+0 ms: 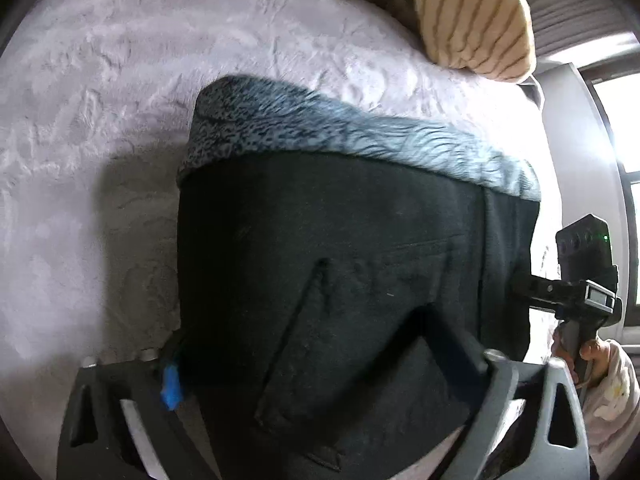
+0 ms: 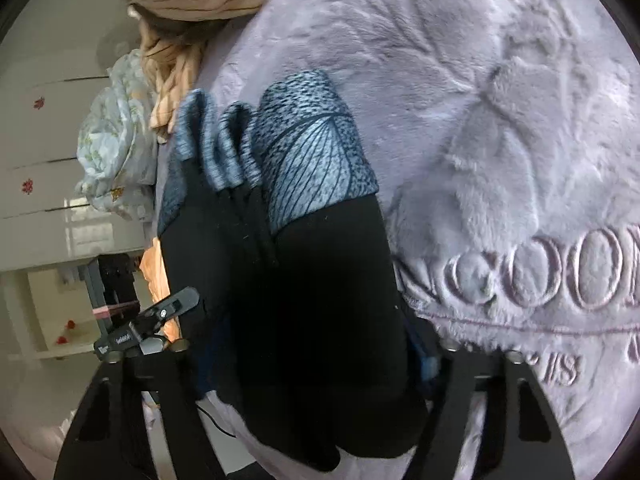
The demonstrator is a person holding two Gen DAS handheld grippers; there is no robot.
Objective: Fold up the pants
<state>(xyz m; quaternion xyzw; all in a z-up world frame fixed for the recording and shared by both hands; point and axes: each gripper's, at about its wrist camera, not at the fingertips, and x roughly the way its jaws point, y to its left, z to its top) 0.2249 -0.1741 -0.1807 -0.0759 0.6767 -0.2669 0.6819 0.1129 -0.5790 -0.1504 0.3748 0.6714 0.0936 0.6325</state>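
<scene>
Black pants (image 1: 320,240) with a grey fleece lining (image 1: 340,132) turned out at the far edge hang over a lilac plush blanket (image 1: 120,120). My left gripper (image 1: 320,360) is shut on the near edge of the pants, the cloth draped over both fingers. My right gripper shows at the right of the left wrist view (image 1: 520,284), pinching the pants' right edge. In the right wrist view the pants (image 2: 304,300) and lining (image 2: 312,152) fill the space between the fingers of the right gripper (image 2: 304,360). The left gripper (image 2: 168,312) holds the other edge.
Striped tan pillows (image 1: 472,20) lie at the far edge of the bed. A window (image 1: 616,140) is at right. In the right wrist view a floral bundle (image 2: 116,140), white drawers (image 2: 40,160) and embroidered lettering on the blanket (image 2: 520,276) show.
</scene>
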